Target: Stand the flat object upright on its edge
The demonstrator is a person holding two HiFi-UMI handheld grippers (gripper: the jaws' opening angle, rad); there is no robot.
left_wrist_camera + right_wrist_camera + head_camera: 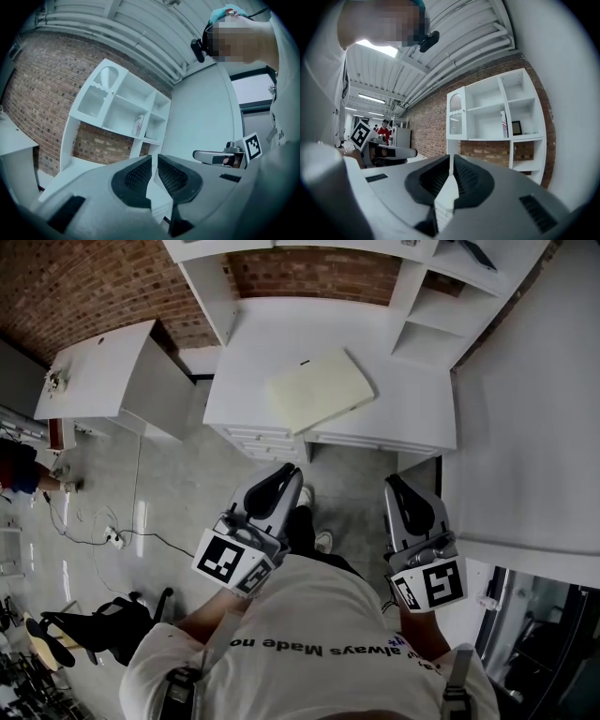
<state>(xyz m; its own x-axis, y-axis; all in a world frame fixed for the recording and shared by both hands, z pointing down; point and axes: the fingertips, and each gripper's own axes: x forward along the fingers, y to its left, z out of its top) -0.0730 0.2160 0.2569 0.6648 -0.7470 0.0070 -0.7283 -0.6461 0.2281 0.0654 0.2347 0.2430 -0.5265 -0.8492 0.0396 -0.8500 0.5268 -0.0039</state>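
Observation:
A flat pale-yellow book (320, 389) lies face down on the white desk (412, 418), a little left of its middle. Both grippers hang well short of the desk, close to my body. My left gripper (284, 478) is shut with nothing between its jaws, below and slightly left of the book. My right gripper (396, 486) is also shut and empty, below the desk's right part. In the left gripper view the left gripper (155, 161) points up at the shelves, and the right gripper (199, 155) shows at the right. The right gripper (451, 163) is seen shut in its own view.
A white shelf unit (441, 306) stands at the desk's back, against a brick wall (309, 273). Drawers (267, 442) sit under the desk front. A white wall panel (534, 427) runs along the right. A second white table (103, 371) stands at the left, with cables (103, 535) on the floor.

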